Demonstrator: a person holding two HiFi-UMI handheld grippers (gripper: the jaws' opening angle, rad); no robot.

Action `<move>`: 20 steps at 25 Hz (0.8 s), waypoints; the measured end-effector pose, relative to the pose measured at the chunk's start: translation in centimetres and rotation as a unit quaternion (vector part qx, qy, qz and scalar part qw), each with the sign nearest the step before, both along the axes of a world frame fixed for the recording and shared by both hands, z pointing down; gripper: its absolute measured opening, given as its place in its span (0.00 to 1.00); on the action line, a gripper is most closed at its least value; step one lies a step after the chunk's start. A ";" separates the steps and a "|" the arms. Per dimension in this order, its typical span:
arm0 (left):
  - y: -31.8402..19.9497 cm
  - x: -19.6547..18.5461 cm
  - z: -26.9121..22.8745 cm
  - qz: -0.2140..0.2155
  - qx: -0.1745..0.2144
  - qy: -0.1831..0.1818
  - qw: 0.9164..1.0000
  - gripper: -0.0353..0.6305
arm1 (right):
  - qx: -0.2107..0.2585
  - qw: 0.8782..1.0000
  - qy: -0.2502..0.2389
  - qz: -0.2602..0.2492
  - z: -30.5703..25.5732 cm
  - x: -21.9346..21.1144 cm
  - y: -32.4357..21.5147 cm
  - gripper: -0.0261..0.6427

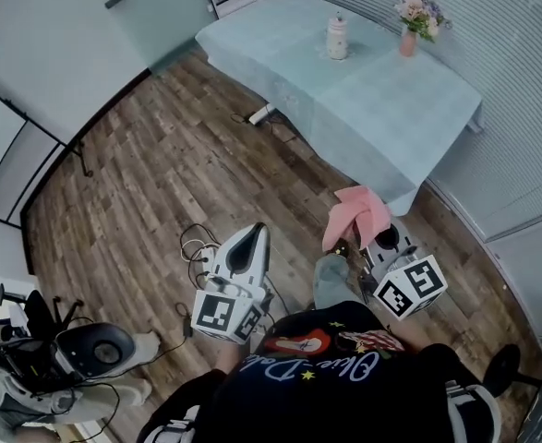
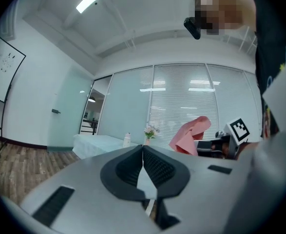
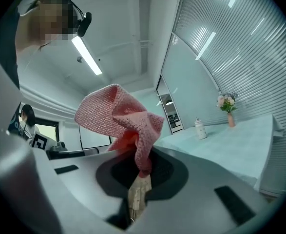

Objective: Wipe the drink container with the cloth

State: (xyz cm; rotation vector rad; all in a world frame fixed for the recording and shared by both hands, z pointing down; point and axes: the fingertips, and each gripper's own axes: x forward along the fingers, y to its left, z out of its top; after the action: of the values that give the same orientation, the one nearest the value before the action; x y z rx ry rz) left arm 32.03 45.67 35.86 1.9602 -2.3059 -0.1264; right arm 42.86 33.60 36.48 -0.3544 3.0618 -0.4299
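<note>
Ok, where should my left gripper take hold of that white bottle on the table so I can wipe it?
Probably the bottle by its wide lower body, jaws level. It stands upright with a narrower top, and a vase stands at its right, so bring the left gripper in from its left, leaving the top free for the cloth.

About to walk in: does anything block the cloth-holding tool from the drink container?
Nothing visible does: only floor and open tabletop lie between the cloth and the drink container; the flower vase stands aside.
</note>
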 end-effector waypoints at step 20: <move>-11.4 -11.4 -0.2 -0.056 0.004 -0.012 0.998 0.06 | -0.015 0.999 0.002 -0.047 1.1 -12.7 -13.4 0.06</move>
State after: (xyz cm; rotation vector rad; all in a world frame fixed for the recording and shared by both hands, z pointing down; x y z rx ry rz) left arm 20.64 34.31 35.66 1.8443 -2.4350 -0.1221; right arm 30.13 20.22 37.61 -0.2132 3.0884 -0.4790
